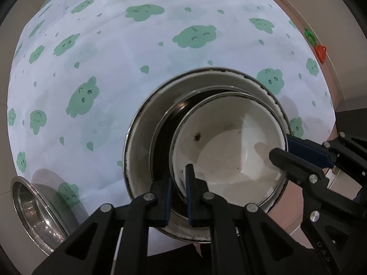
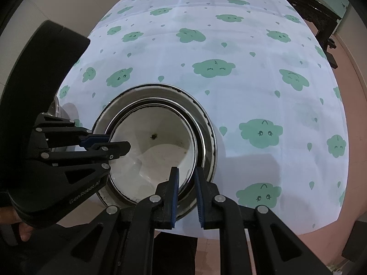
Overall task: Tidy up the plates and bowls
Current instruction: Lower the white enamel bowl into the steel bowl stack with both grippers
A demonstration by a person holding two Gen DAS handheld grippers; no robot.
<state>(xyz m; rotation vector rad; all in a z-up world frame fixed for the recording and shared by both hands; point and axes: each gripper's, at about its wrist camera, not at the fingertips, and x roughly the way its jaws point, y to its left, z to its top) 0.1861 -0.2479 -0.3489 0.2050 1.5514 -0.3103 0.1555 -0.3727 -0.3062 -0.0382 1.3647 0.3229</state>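
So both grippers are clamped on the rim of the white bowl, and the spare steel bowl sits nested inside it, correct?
Not quite. The spare steel bowl stands apart on the tablecloth, as the left wrist view shows. Both the left gripper and right gripper do clamp the white bowl rim.

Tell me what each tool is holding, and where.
Both grip the white bowl by its rim: left tool at one side, right tool at the opposite side.

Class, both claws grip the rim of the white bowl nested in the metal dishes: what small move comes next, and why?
Probably lower the white enamel bowl level. The left claw and right claw pinch opposite rims, and it sits off-centre in the nested steel plates, so settle it before letting go.
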